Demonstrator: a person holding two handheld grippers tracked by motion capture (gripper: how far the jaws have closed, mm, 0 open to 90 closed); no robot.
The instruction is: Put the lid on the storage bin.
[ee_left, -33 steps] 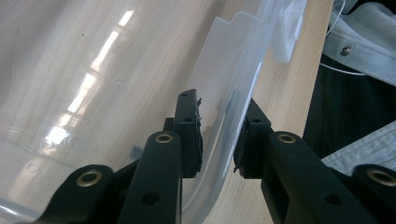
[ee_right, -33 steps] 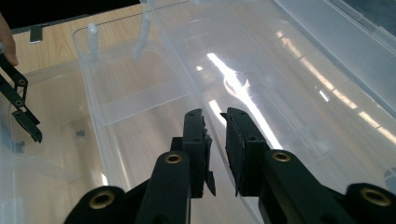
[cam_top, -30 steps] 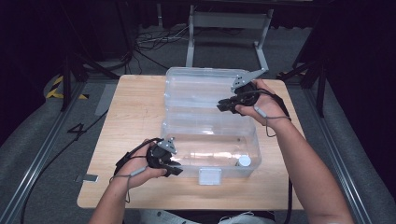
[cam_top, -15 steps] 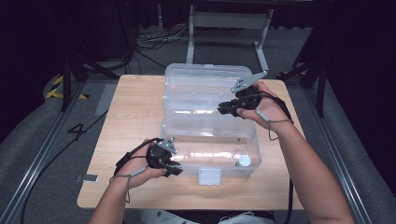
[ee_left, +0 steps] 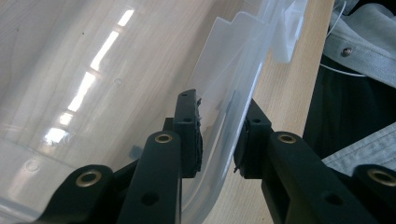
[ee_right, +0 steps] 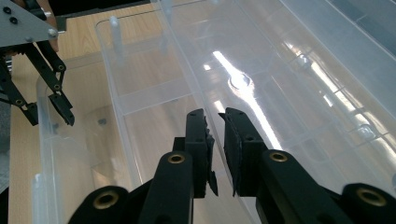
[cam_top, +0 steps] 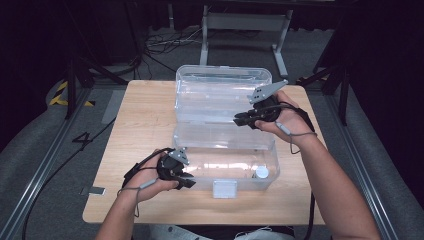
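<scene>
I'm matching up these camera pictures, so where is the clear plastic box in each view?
High view: clear plastic box, mid-picture, lid open.
Left gripper view: its corner wall, between the black jaws.
Right gripper view: its lid rim, between the jaws.
Shared landmark: wooden table.

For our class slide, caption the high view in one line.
Two hand-held grippers work an open clear plastic box on a wooden table.

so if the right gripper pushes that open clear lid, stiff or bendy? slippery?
Likely bendy: the lid looks like thin clear plastic. Probably slippery, given the glossy glare on it. It should swing rather than slide, being joined to the box, whose wall the left gripper straddles.
</scene>
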